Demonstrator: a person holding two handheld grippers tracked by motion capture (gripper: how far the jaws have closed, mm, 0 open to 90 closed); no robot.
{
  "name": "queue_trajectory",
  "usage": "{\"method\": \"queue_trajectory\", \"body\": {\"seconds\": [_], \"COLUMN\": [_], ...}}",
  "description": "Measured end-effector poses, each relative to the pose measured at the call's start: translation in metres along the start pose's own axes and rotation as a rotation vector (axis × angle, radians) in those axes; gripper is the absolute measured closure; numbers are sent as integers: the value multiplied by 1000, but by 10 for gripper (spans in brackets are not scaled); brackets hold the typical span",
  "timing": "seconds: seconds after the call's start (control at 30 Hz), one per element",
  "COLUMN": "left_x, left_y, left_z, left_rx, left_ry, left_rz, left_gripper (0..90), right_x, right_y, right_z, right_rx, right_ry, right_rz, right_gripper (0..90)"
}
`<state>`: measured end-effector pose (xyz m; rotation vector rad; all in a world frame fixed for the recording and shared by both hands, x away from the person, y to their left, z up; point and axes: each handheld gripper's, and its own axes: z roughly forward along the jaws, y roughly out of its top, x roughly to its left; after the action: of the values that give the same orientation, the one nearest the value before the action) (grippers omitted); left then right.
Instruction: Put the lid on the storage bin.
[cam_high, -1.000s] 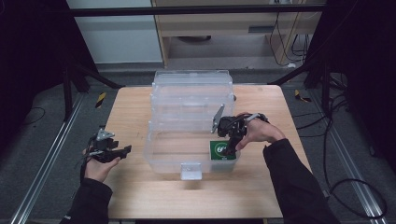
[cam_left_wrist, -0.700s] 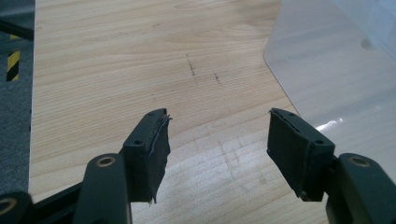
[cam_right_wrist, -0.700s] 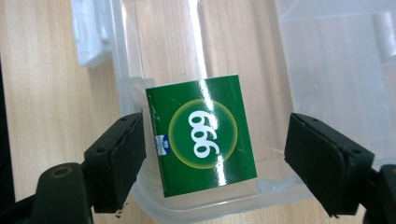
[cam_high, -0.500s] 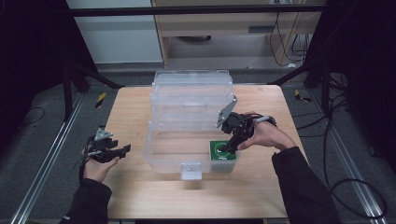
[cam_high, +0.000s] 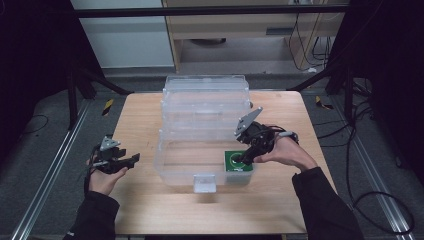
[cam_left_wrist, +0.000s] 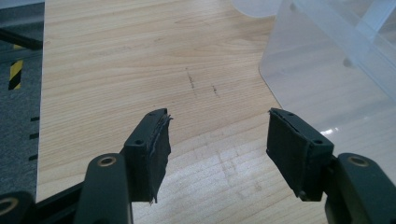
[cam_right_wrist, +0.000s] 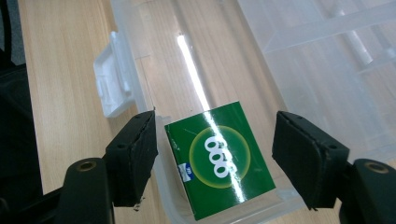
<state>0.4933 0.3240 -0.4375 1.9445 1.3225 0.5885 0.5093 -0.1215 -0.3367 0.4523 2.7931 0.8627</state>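
Now, right gripper (cam_high: 243, 159) sits right of centre in the high view, hanging over the near right corner of the clear bin (cam_high: 172, 167). Its jaws have just been closing but stand apart, pads off the green box (cam_right_wrist: 218, 158). In the right gripper view I see the box lying flat inside the bin, low in the frame, between the two jaws and beyond them. The bin's white latch (cam_right_wrist: 113, 83) shows upper left there. Left gripper (cam_high: 131, 160) hovers at lower left over bare counter (cam_high: 140, 120), jaws wide apart, nothing between them; the bin lies just to its right.
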Motion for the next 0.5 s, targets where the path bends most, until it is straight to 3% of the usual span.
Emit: {"method": "queue_trajectory", "body": {"seconds": [0.23,0.5], "left_x": [-1,-2], "left_y": [1,2], "left_z": [-1,-2], "left_rx": [-8,-4], "left_ry": [6,9], "left_rz": [-3,-1], "left_gripper": [384,385], "right_x": [13,21], "right_y": [4,10], "right_z": [6,14], "right_rx": [4,9], "right_ry": [4,24], "right_rz": [-42,-33], "right_gripper": [331,317]}}
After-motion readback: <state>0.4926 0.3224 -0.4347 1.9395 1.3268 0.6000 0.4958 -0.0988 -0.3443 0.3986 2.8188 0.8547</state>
